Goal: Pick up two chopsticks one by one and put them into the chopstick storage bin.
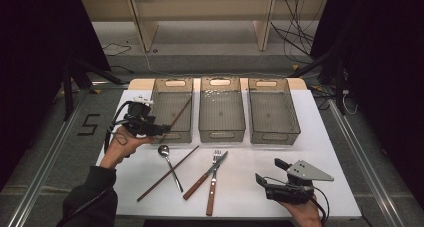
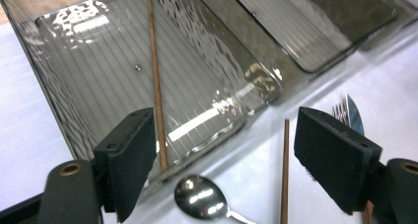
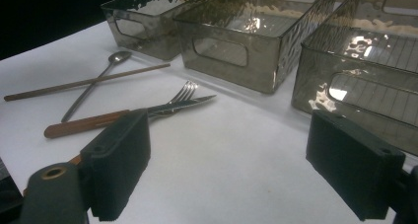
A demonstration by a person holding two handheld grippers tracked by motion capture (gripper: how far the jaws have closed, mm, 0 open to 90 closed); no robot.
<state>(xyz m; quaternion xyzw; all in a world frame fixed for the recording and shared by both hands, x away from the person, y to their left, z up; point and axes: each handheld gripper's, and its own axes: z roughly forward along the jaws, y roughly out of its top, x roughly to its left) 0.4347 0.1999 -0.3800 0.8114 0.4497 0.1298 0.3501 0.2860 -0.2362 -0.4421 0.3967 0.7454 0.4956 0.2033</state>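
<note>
Fingers [image 2: 130, 160] of the left gripper [image 1: 161, 130] stood wide apart and empty at the near end of the left bin [image 1: 158, 94], where a chopstick [image 2: 156, 86] lay slanted across the ribbed floor, probably just let go there as sorted. It looked thin, straight, reddish-brown and plain. Its mate, the second chopstick [image 1: 167, 173], lay on the white desk [image 1: 240, 187] crossed with a spoon [image 1: 169, 164], likely next for the same bin. A fork [image 1: 213, 179] and a wooden-handled knife [image 1: 205, 175] lay crossed beside them. The right gripper [image 1: 267, 172] rested low near the desk's front edge, its fingers likewise parted and holding nothing, seemingly waiting.
</note>
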